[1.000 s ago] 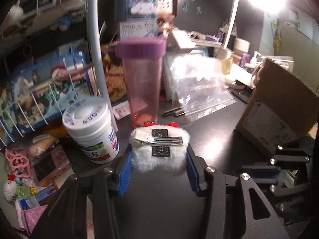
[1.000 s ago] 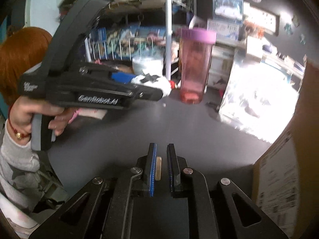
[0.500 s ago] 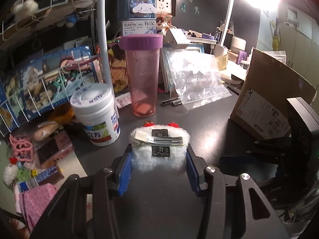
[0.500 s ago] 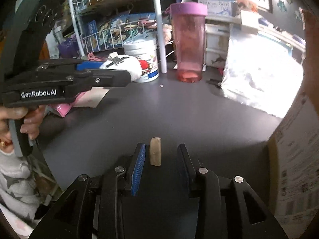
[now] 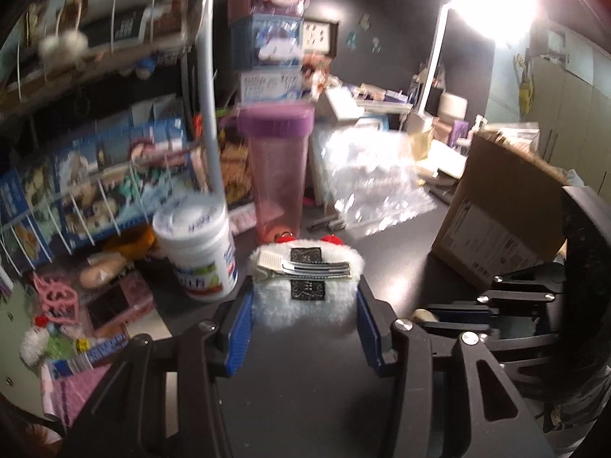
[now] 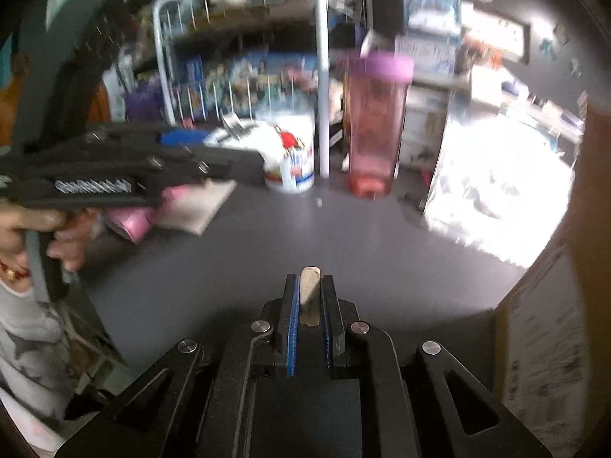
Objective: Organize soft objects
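Beyond the dark desk (image 6: 267, 252): cardboard box (image 5: 504, 206) right of the pink tumbler (image 5: 280, 175), plastic bag (image 5: 374, 187) between them, white tub (image 5: 198, 252) left of it. Only in the right view: hand (image 6: 46, 229) on the left gripper (image 5: 303, 324) handle. Only in the left view: fluffy white clip (image 5: 305, 286), short of the tumbler, squeezed between blue pads. Right gripper (image 6: 310, 305) nearly closed, pinching a tan strip (image 6: 309, 290). Blurred throughout.

Pink tumbler (image 5: 280, 175) beside white tub (image 5: 198, 252)
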`<action>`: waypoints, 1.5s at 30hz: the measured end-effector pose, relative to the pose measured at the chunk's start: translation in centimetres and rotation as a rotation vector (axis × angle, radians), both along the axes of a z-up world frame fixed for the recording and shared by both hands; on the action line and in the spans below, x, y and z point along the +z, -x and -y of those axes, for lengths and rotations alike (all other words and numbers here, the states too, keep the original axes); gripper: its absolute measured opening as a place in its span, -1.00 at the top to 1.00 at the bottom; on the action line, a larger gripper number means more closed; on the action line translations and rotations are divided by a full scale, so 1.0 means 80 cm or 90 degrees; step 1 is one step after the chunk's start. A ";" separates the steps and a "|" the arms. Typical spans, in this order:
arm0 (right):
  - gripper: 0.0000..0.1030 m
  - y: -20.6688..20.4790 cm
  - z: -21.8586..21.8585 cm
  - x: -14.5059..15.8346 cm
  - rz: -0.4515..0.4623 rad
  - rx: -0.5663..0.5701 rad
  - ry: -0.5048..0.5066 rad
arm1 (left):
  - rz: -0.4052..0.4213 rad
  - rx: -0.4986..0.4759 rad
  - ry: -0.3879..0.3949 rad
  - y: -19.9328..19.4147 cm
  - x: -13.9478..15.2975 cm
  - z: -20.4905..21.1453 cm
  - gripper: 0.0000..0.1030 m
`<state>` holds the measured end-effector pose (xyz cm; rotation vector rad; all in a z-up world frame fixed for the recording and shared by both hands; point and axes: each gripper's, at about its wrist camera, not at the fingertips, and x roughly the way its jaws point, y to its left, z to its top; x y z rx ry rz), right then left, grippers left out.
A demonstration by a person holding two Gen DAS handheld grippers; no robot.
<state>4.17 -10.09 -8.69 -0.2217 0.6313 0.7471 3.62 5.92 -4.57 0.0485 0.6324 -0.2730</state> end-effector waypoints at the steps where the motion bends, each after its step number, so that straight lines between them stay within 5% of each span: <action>1: 0.89 0.008 0.006 0.014 0.012 0.002 -0.013 | 0.009 -0.006 0.001 0.002 0.008 0.004 0.12; 11: 0.89 0.055 0.092 0.121 0.148 -0.049 -0.099 | 0.117 -0.116 0.017 0.010 0.105 0.089 0.12; 17: 0.89 0.046 0.164 0.147 0.184 -0.128 -0.115 | 0.141 -0.202 0.006 -0.003 0.138 0.169 0.12; 28: 0.89 -0.021 0.251 0.119 0.099 -0.212 -0.088 | 0.049 -0.291 -0.024 -0.068 0.116 0.284 0.12; 35: 0.87 -0.047 0.269 0.103 0.065 -0.216 -0.077 | 0.022 -0.292 -0.043 -0.087 0.100 0.299 0.12; 39: 0.70 -0.052 0.271 0.102 0.063 -0.215 -0.071 | 0.013 -0.294 -0.048 -0.092 0.095 0.300 0.09; 45: 0.69 -0.053 0.271 0.101 0.057 -0.213 -0.068 | 0.022 -0.288 -0.038 -0.092 0.098 0.292 -0.26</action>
